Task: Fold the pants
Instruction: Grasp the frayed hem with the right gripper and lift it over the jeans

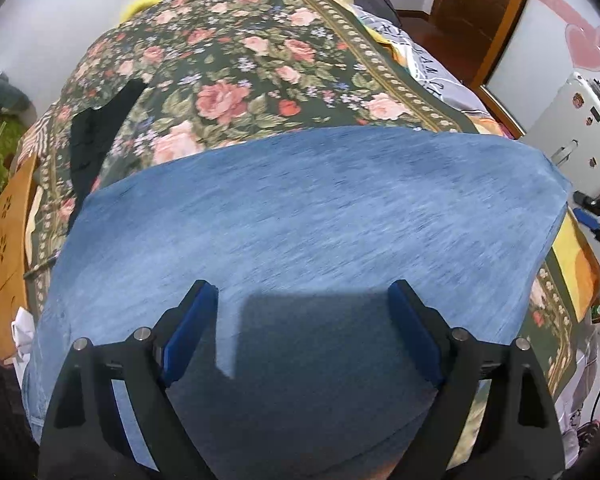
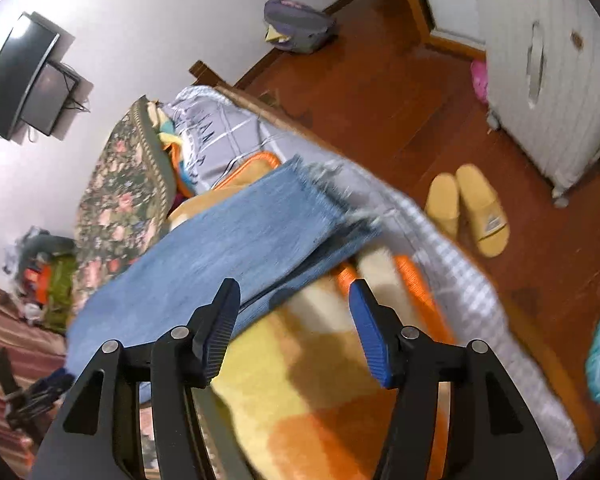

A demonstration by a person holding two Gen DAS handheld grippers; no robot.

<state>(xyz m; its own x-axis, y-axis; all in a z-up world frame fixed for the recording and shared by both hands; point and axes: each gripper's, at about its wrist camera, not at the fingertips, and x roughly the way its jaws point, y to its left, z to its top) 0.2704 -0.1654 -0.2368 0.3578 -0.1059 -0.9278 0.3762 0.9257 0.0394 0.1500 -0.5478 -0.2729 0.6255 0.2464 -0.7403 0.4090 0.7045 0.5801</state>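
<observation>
Blue denim pants (image 1: 308, 208) lie flat across the bed, doubled leg on leg. In the right wrist view the pants (image 2: 228, 240) end in frayed hems (image 2: 332, 188) near the bed's edge. My left gripper (image 1: 302, 296) is open, just above the middle of the denim, holding nothing. My right gripper (image 2: 294, 296) is open and empty, beside the near edge of the pant legs, over a yellow and orange blanket (image 2: 292, 380).
A floral bedspread (image 1: 236, 72) covers the bed beyond the pants, with a black garment (image 1: 96, 132) on its left. The bed's edge (image 2: 452, 264) drops to a wooden floor with yellow slippers (image 2: 472, 208). A white cabinet (image 2: 540, 60) stands beyond.
</observation>
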